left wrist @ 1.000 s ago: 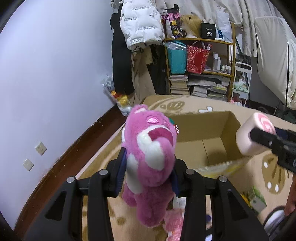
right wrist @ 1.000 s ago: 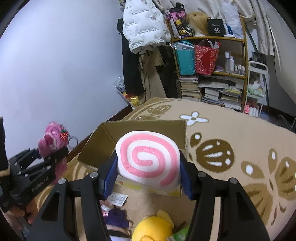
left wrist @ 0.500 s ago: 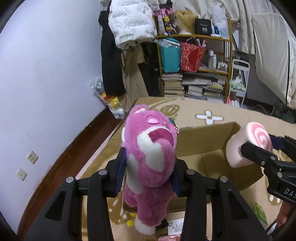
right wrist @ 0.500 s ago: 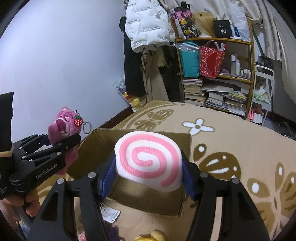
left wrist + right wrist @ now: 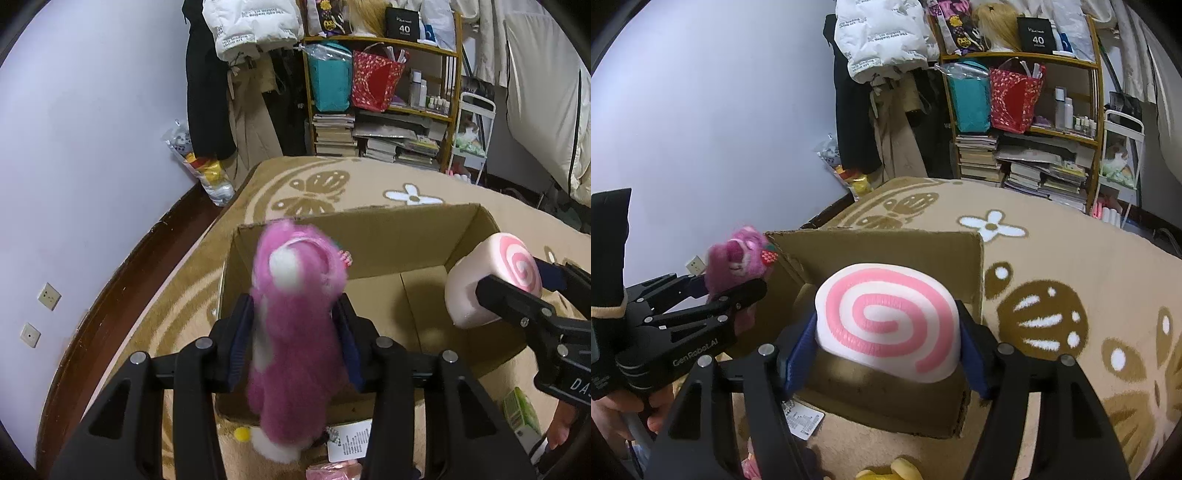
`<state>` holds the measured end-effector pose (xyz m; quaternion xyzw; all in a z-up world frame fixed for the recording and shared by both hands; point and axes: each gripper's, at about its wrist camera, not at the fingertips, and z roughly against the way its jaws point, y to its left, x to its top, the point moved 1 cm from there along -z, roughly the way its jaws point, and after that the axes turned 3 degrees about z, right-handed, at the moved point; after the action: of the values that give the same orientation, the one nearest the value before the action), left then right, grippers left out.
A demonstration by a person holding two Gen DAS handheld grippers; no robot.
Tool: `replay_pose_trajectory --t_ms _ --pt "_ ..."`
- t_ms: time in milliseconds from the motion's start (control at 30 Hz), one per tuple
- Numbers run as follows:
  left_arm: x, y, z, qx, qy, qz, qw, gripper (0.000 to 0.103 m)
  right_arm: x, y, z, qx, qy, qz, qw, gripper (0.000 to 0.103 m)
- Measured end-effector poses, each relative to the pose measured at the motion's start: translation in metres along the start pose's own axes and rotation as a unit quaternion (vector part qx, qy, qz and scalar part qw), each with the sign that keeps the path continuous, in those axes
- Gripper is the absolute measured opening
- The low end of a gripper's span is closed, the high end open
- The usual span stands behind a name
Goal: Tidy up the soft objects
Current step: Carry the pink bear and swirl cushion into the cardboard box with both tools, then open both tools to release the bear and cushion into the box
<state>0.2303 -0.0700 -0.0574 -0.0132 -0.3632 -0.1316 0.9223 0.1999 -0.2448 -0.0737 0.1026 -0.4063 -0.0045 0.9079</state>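
Observation:
A fluffy pink bear (image 5: 295, 332) sits between the pads of my left gripper (image 5: 293, 306), blurred and tipped forward over the near left part of an open cardboard box (image 5: 369, 218). The jaws are opening, though the pads still touch its sides. The right wrist view shows the bear (image 5: 738, 258) and the left gripper (image 5: 720, 284) at the box's left wall. My right gripper (image 5: 886, 317) holds a white cushion with a pink swirl (image 5: 886, 317) over the box (image 5: 886, 240). Its jaws are opening, the pads still on the cushion's sides. From the left, the cushion (image 5: 491, 280) hangs at the box's right wall.
The box stands on a tan patterned rug (image 5: 1052, 258). A paper tag (image 5: 803, 421), a yellow plush (image 5: 886, 472) and a green carton (image 5: 521, 413) lie near the box's front. A crowded shelf (image 5: 388, 92) and hanging coats line the far wall. A hand (image 5: 613, 406) grips the left tool.
Both grippers have come forward and down over the box. The bear has tipped forward and slipped a little lower between the left pads. The cushion has spread wider between the right pads.

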Motion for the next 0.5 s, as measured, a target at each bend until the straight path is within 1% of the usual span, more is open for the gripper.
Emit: replay_pose_trajectory --t_ms 100,167,200,233,267,300,333,367,433,467,500 --pt "-0.002 -0.002 -0.001 0.005 0.004 -0.003 1.0 0.043 -0.001 0.0 0.001 0.0 0.002 -0.002 1.0 0.074" --pt "-0.002 -0.001 0.001 0.012 0.004 -0.002 0.9999 0.049 -0.001 0.0 0.001 -0.002 0.003 0.0 1.0 0.075" --pt "-0.003 0.0 0.002 0.015 0.001 -0.001 0.9999 0.055 -0.001 -0.001 0.002 -0.003 0.004 0.0 1.0 0.077" --pt "-0.003 0.0 0.005 0.017 -0.004 0.001 0.9998 0.058 -0.002 0.0 0.003 -0.002 0.004 0.0 1.0 0.078" --pt "-0.003 0.002 0.008 0.019 -0.008 0.003 0.9998 0.059 -0.002 0.0 0.003 -0.002 0.003 -0.001 1.0 0.08" --pt "-0.003 0.003 0.01 0.02 -0.01 0.005 0.9997 0.061 -0.001 0.0 0.004 -0.002 0.001 -0.001 1.0 0.087" --pt "-0.003 0.005 0.012 0.02 -0.01 0.006 0.9997 0.066 -0.001 0.001 0.005 -0.005 -0.002 -0.002 1.0 0.094" --pt "-0.002 0.006 0.016 0.021 -0.012 0.008 0.9997 0.069 -0.001 0.002 0.01 -0.005 -0.01 -0.002 1.0 0.095" --pt "-0.003 0.009 0.023 0.03 -0.016 0.008 0.9994 0.08 0.001 0.005 0.016 -0.004 -0.016 0.001 1.0 0.1" --pt "-0.004 0.011 0.028 0.036 -0.02 0.008 0.9991 0.083 0.002 0.006 0.019 -0.004 -0.017 0.003 1.0 0.102" --pt "-0.005 0.012 0.032 0.04 -0.023 0.01 0.9989 0.09 0.003 0.007 0.022 -0.005 -0.016 0.004 1.0 0.103"
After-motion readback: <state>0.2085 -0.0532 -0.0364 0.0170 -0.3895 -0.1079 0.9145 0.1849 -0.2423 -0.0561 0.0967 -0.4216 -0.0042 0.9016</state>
